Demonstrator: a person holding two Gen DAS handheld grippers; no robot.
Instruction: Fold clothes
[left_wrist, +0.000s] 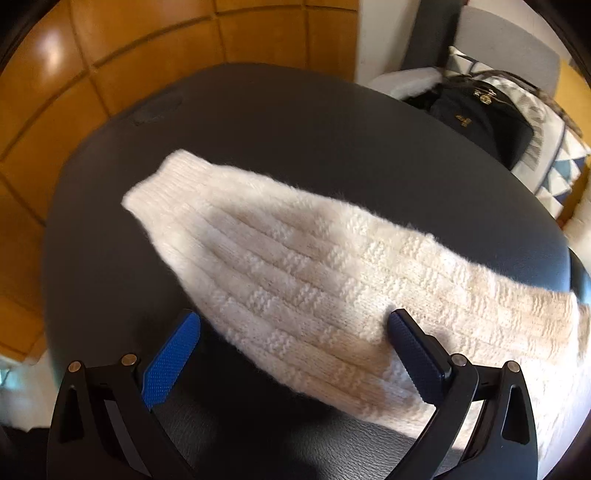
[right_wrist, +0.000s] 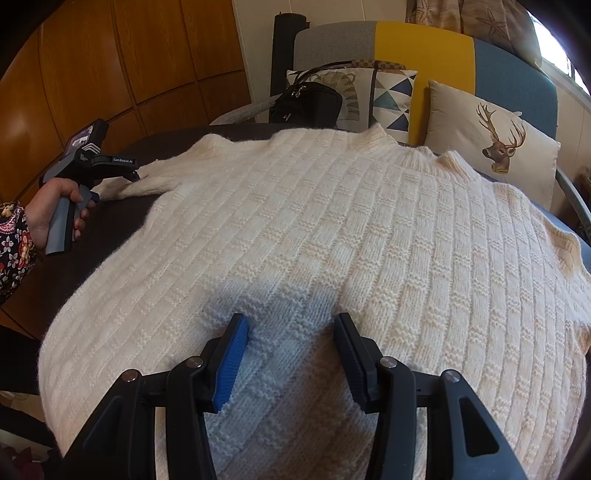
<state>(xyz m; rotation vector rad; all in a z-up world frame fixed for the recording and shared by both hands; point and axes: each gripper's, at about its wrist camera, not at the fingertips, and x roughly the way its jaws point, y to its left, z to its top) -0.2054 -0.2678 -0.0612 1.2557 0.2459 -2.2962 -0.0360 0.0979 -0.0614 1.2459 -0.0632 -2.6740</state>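
Dark table (right_wrist: 122, 221) under cream basket-knit sweater (right_wrist: 314, 229), spread flat

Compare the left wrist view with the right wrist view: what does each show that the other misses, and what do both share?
Only the left wrist view shows the sleeve's ribbed cuff and the left gripper from behind, open over the sleeve.

Only the right wrist view shows the sweater's body, its collar, the deer cushion, the hand holding the left gripper, and the right gripper, open above the knit.

Both show the cream sweater, the dark table, the black bag and the wooden wall.
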